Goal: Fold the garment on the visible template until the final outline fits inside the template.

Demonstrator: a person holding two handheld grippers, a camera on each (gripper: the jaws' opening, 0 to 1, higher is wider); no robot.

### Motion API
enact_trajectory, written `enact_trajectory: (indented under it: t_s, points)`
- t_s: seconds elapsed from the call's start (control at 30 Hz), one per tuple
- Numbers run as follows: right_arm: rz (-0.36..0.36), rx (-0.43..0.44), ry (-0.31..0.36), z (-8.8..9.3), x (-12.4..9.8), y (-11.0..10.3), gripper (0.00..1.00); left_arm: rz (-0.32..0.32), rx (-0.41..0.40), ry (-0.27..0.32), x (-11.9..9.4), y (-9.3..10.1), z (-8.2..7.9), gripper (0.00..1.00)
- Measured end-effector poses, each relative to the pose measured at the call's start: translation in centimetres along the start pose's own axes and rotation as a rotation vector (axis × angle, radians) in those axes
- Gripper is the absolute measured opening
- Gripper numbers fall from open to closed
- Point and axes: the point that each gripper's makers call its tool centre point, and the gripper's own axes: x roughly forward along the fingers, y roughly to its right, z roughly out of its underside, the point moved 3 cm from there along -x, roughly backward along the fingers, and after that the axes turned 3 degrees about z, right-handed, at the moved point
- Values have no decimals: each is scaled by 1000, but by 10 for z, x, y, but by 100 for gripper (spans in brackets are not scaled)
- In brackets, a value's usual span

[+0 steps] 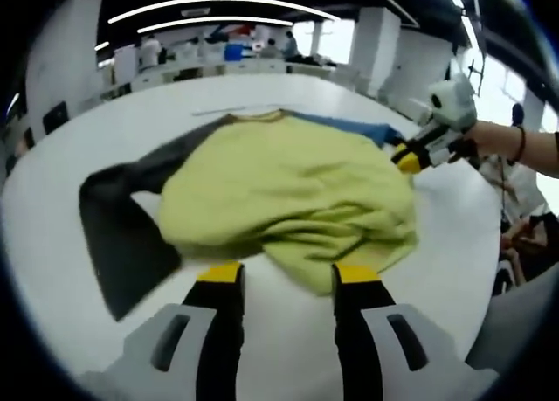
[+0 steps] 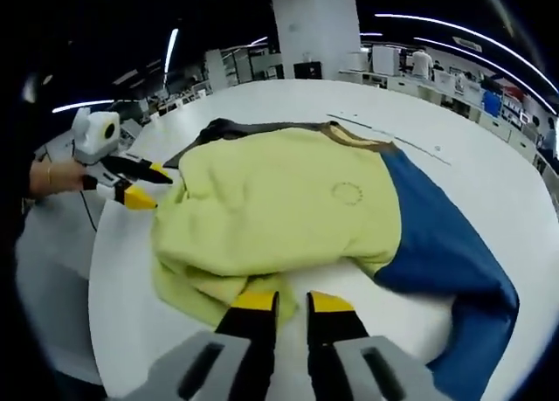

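We look low and close from opposite bench (image 1: 262,91) sides, past our fingers (image 1: 223,283), sharing the garment (image 1: 288,191).

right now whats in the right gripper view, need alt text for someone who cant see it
A yellow-green garment with one blue sleeve and one dark sleeve lies rumpled on a white table. The right gripper hovers open at its near edge, and the left gripper nears its left side.

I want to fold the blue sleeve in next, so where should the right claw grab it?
Judging by its pose, grip the blue sleeve at its free end, coming from the table's edge. It lies flat and spread away from the yellow body, so that end lifts freely.
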Motion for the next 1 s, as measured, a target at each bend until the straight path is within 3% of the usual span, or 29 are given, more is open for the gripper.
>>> enact_trajectory:
  t_s: [0.27,0.77,1.0]
  points:
    - [12,-68,-3,0,2,-3,1,1,-51,-7,6,0,2,24]
    - [38,-26,11,0,-3,-2,0,-4,-94,-6,9,3,-2,1]
    - [69,1,28,0,-16,-2,0,-11,-90,30,-4,4,-11,0]
